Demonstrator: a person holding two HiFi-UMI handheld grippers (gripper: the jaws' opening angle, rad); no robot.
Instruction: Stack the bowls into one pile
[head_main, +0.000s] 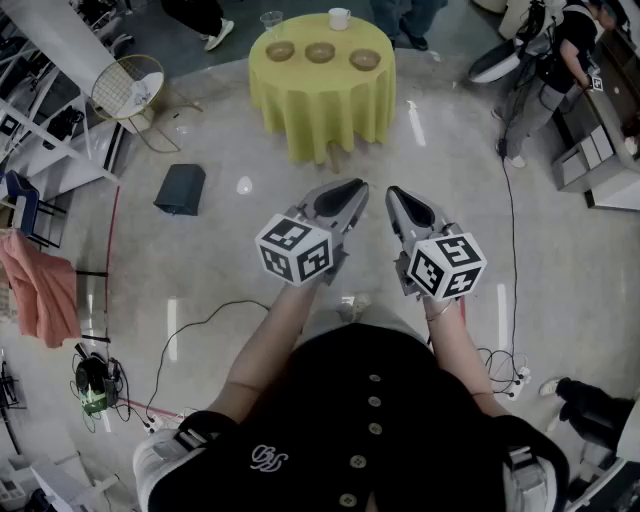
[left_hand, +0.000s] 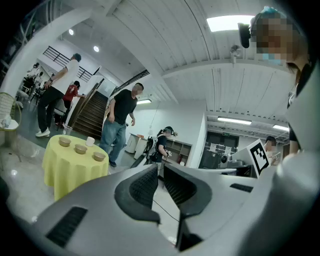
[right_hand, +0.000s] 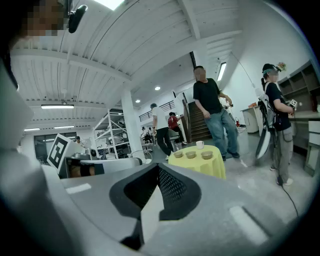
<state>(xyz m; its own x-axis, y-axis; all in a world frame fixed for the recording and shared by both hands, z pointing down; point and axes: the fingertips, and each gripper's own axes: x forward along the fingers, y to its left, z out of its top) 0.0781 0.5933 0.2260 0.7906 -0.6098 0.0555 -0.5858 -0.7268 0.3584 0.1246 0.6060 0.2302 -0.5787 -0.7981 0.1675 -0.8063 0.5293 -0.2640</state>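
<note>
Three brown bowls (head_main: 279, 50) (head_main: 320, 52) (head_main: 365, 59) stand apart in a row on a round table with a yellow cloth (head_main: 320, 105), far ahead of me across the floor. The left gripper view shows the same bowls (left_hand: 81, 148) at its left. In the right gripper view the bowls (right_hand: 190, 155) sit just right of centre. My left gripper (head_main: 352, 185) (left_hand: 160, 167) and right gripper (head_main: 392, 192) (right_hand: 157, 167) are held side by side at waist height, pointing at the table. Both are shut and hold nothing; the left shows only a thin slit.
A white cup (head_main: 340, 18) and a glass (head_main: 272, 20) stand behind the bowls. A dark bin (head_main: 181, 189) lies on the floor at the left and a wire chair (head_main: 130, 88) stands beyond it. Cables (head_main: 200, 325) trail across the floor. People (right_hand: 215, 120) stand behind the table.
</note>
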